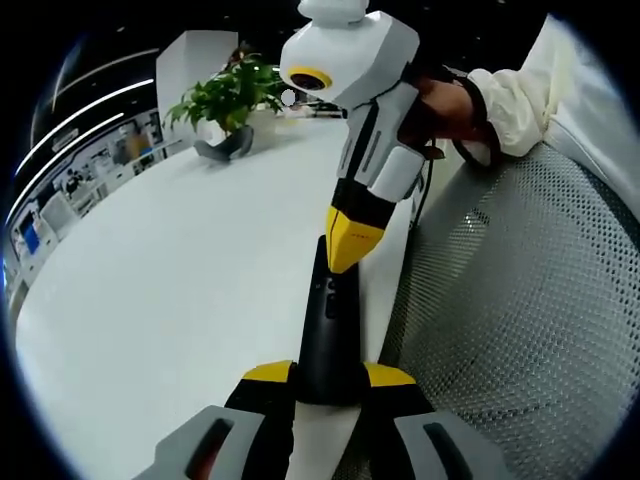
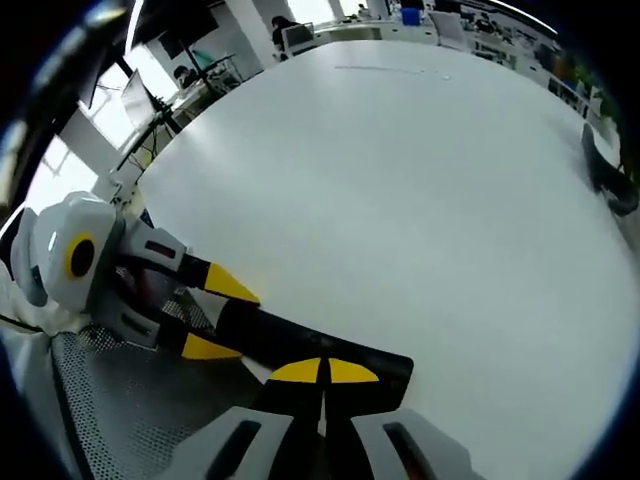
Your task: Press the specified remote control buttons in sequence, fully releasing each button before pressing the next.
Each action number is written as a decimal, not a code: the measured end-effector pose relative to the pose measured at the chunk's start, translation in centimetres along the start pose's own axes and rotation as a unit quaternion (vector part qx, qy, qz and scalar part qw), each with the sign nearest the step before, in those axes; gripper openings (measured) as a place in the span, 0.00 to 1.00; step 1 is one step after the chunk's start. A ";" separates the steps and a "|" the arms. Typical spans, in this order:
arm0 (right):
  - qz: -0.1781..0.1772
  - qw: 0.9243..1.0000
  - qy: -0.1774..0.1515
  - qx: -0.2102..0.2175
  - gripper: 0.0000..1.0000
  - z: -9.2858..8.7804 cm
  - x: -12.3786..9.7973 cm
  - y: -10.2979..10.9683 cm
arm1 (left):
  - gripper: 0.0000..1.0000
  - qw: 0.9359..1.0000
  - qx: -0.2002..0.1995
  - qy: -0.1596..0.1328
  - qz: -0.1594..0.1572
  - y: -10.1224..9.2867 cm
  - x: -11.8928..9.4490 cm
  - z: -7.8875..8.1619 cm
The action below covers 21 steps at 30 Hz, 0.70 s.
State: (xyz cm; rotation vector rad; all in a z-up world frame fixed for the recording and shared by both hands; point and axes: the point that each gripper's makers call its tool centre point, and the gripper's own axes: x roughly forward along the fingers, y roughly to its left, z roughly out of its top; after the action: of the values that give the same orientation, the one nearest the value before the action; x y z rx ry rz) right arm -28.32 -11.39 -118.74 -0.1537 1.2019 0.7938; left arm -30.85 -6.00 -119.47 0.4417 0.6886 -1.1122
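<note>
No readable writing anywhere on the remote (image 1: pixel 330 340), folks: it is a long black bar with a few small buttons showing as faint marks, too dim to make out, and no brand or label can be read on either tool. In the left gripper view the left gripper (image 1: pixel 328 376) has its yellow-tipped fingers (image 1: pixel 270 373) pinching the near end of that remote, one tip on each side. Coming down from the top of the same view is the right gripper (image 1: pixel 352 240), its yellow tips pressed together into one point that meets the far end of the remote's top face; a hand (image 1: pixel 450 105) in a white sleeve (image 1: pixel 510 95) holds it. Switch to the right gripper view: the right gripper's own yellow tips sit side by side with only a thin seam between them, right over the remote's end, while the left gripper comes in from the left, clamped on the other end. The remote lies at the edge of a broad white surface (image 1: pixel 190 280), glossy and pale, beside a grey perforated mesh panel (image 1: pixel 520 300). Far across the surface stands a leafy green plant (image 1: pixel 230 95) in a dark grey holder. Around it all, an open office: bright ceiling light strips, desks, chairs and shelving in the distance, all too small for detail.
</note>
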 end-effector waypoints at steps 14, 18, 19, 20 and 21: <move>0.005 1.000 0.002 0.019 0.00 0.0 -0.1 -0.1 | 0.24 1.000 -0.001 -0.001 0.001 0.0 0.0 0.0; 0.001 1.000 0.003 0.023 0.00 0.0 -0.2 0.0 | 0.24 1.000 0.000 -0.002 0.001 0.0 0.0 0.0; -0.003 1.000 0.005 0.023 0.00 0.0 -0.2 -0.1 | 0.24 1.000 0.000 -0.002 0.001 0.0 0.0 0.0; -0.007 1.000 0.006 0.024 0.00 0.0 -0.2 -0.2 | 0.24 1.000 0.000 -0.002 0.001 0.0 0.0 0.0; -0.011 1.000 0.008 0.026 0.00 -0.1 -0.3 -0.4 | 0.24 1.000 0.000 -0.002 0.001 0.0 0.0 0.0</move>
State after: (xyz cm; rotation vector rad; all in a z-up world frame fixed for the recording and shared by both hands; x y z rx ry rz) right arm -28.19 -11.81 -118.64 -0.1313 1.2325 0.7428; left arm -30.83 -6.02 -119.48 0.4394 0.6840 -1.1110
